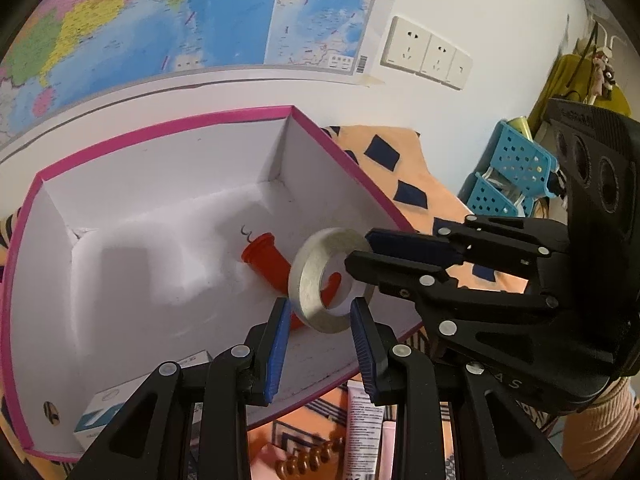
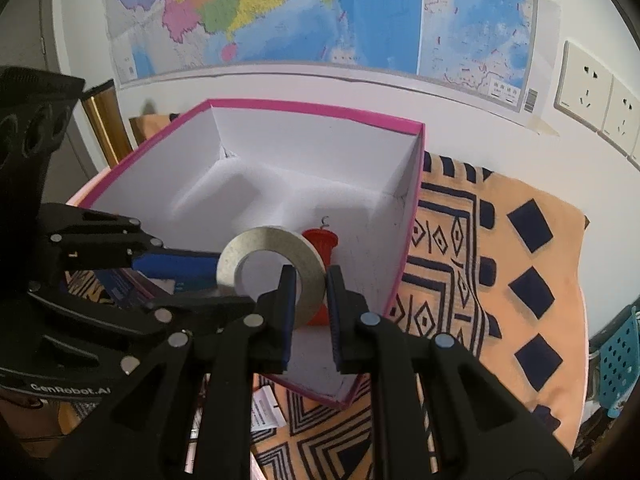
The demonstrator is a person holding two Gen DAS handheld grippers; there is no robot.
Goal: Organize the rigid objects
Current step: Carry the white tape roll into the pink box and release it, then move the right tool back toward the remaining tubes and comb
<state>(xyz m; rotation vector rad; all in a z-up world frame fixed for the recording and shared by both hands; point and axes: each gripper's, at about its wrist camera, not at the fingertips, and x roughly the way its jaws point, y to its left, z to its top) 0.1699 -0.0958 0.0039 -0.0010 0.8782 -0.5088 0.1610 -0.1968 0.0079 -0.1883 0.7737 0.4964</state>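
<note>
A grey tape roll (image 1: 310, 280) hangs in the air over a white box with a pink rim (image 1: 168, 128). My left gripper (image 1: 320, 307) is shut on the roll's lower edge, one blue pad on each flat side. From the right, my right gripper (image 1: 358, 250) is shut on the roll's band, one finger through the hole and one outside. In the right wrist view the tape roll (image 2: 236, 258) has its band between the right gripper's (image 2: 311, 278) pads, and the left gripper (image 2: 236, 282) clamps its left edge. A red corkscrew (image 1: 266, 258) lies in the box below.
A small blue and white carton (image 1: 100, 414) lies in the box's near corner. Tubes (image 1: 366, 420) and a brown beaded piece (image 1: 308, 460) rest on the orange patterned cloth (image 2: 500, 280) beside the pink-rimmed box (image 2: 312, 109). A blue perforated basket (image 1: 516, 168) stands at the right. The wall is close behind.
</note>
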